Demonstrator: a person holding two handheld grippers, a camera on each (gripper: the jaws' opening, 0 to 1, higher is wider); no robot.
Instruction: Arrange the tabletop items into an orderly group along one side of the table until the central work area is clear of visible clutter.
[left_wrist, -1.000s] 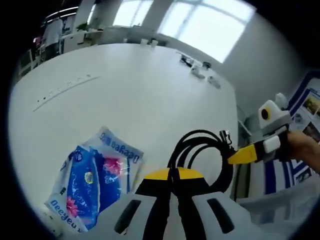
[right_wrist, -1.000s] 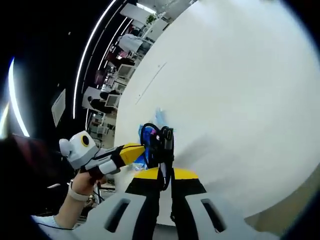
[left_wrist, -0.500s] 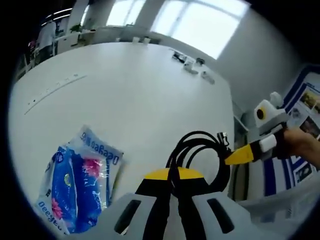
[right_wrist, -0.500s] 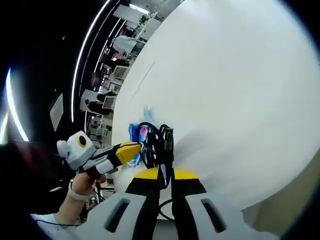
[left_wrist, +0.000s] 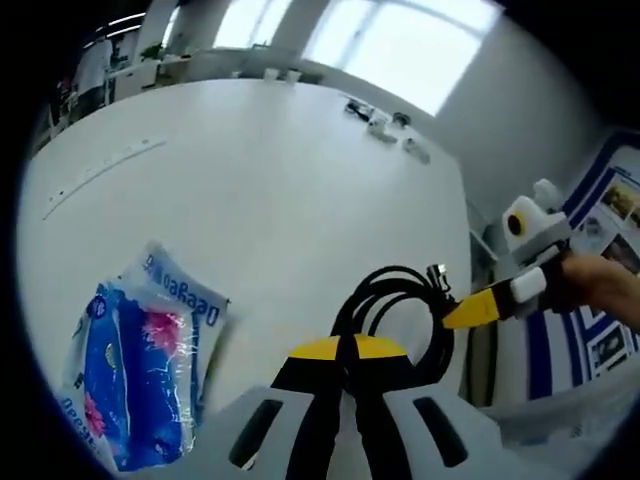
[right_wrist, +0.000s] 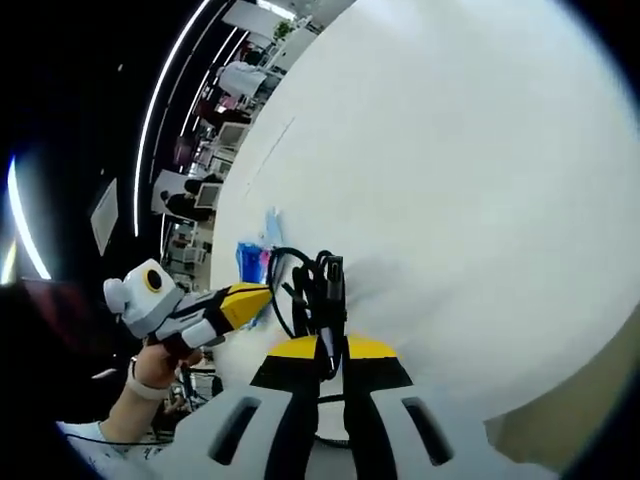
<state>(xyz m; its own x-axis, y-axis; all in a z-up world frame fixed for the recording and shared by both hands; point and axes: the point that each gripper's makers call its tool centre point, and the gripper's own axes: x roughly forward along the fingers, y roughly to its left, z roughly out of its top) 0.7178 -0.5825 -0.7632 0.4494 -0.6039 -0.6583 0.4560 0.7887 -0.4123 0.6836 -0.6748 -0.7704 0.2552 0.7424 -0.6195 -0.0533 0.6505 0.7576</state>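
Note:
A coiled black cable (left_wrist: 388, 274) hangs between both grippers above the white table (left_wrist: 290, 180). My left gripper (left_wrist: 345, 352) is shut on the coil's near side. The right gripper (left_wrist: 455, 318) reaches in from the right, its yellow tip pinching the coil by the metal connector. In the right gripper view my right gripper (right_wrist: 330, 352) is shut on the cable (right_wrist: 322, 290), and the left gripper (right_wrist: 252, 296) comes in from the left beside it. A blue and pink tissue packet (left_wrist: 130, 370) lies flat on the table left of the cable; the packet (right_wrist: 250, 262) also shows past the coil.
Small items (left_wrist: 385, 125) sit along the table's far edge, and a socket strip (left_wrist: 95, 178) runs across its left part. The table edge (left_wrist: 470, 250) is just right of the cable, with a blue and white board (left_wrist: 610, 330) beyond. A hand (right_wrist: 150, 370) holds the left gripper.
Both grippers keep their hold on the cable. The hands have shifted slightly, so the packet now sits farther left in the left gripper view.

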